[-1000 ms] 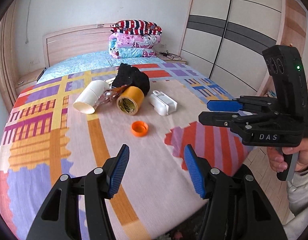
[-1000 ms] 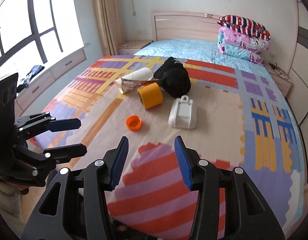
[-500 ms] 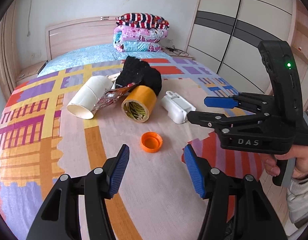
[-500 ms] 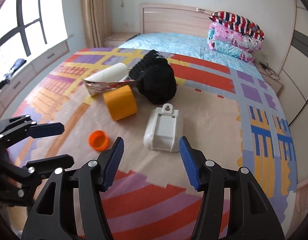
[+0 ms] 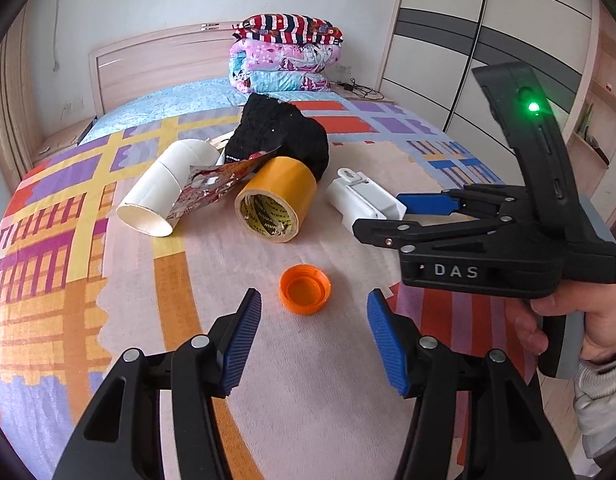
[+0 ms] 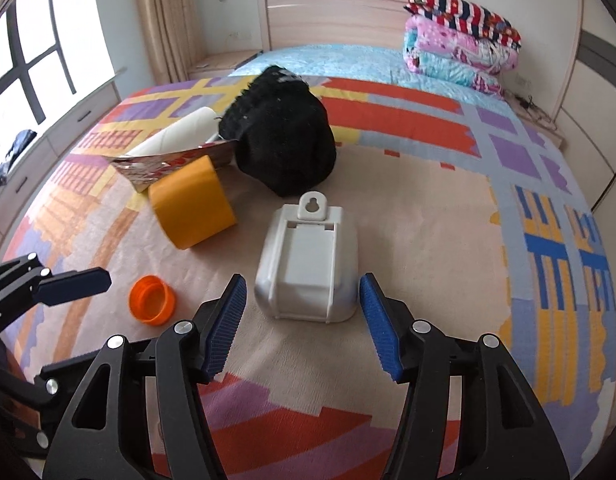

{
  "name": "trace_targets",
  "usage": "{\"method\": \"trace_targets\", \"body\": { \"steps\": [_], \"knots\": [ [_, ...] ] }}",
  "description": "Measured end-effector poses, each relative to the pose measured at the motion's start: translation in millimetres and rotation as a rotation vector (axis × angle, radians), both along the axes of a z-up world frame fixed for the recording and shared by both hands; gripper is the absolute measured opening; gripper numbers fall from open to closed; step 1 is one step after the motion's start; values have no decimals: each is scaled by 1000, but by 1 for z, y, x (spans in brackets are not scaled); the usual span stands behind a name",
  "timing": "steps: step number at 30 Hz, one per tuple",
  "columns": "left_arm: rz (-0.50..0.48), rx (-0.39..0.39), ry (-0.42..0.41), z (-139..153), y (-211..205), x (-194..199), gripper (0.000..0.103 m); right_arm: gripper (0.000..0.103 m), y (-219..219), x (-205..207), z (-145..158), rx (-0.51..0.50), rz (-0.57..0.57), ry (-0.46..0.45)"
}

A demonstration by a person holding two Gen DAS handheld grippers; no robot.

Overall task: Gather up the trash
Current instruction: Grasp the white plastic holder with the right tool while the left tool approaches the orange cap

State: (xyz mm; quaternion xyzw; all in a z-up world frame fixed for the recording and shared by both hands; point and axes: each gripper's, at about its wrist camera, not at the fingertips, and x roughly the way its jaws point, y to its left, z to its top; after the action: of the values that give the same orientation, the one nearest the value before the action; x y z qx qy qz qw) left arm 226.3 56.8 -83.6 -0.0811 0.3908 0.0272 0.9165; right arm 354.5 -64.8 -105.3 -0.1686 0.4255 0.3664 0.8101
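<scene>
An orange bottle cap [image 5: 304, 289] lies on the bedspread just ahead of my open left gripper [image 5: 313, 340]. A white plastic box [image 6: 308, 256] lies just ahead of my open right gripper [image 6: 302, 320], its near end between the fingertips. Behind them lie a yellow tape roll [image 5: 278, 204], a foil snack wrapper [image 5: 212, 188], a white paper tube [image 5: 164, 196] and a black knitted cloth [image 5: 282, 136]. The right gripper [image 5: 391, 216] shows in the left wrist view beside the white box [image 5: 359, 198]. The cap also shows in the right wrist view [image 6: 152, 300].
The patterned bedspread [image 5: 108, 280] covers the bed. Folded quilts [image 5: 286, 58] are stacked by the headboard. A wardrobe [image 5: 487, 40] stands on the right. A window and low drawers [image 6: 36, 80] are on the left. The left gripper's fingers [image 6: 74, 286] show at the left of the right wrist view.
Both grippers have moved forward over the bed. The left one has closed in on the orange cap, the right one on the white box. Both stay open.
</scene>
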Motion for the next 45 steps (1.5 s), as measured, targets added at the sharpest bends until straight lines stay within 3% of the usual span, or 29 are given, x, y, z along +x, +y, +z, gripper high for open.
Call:
{"method": "trace_targets", "body": {
  "steps": [5,7,10,15,27,45],
  "knots": [
    [2,22,7,-4,-4,4,24,55,5,1,-2,-13,7,-24],
    [7,41,9,-5,-6,5,11,55,6,-3,-2,-36,24,-66],
    [10,34,11,-6,-3,5,6,55,5,-7,-1,-36,35,-85],
    [19,25,0,-1,-1,-2,5,55,-5,-4,0,32,38,-12],
    [19,8,-6,9,-5,-12,6,55,-15,-28,26,38,67,-100],
    [55,6,43,-6,1,3,7,55,-21,-25,19,49,64,-77]
  ]
}}
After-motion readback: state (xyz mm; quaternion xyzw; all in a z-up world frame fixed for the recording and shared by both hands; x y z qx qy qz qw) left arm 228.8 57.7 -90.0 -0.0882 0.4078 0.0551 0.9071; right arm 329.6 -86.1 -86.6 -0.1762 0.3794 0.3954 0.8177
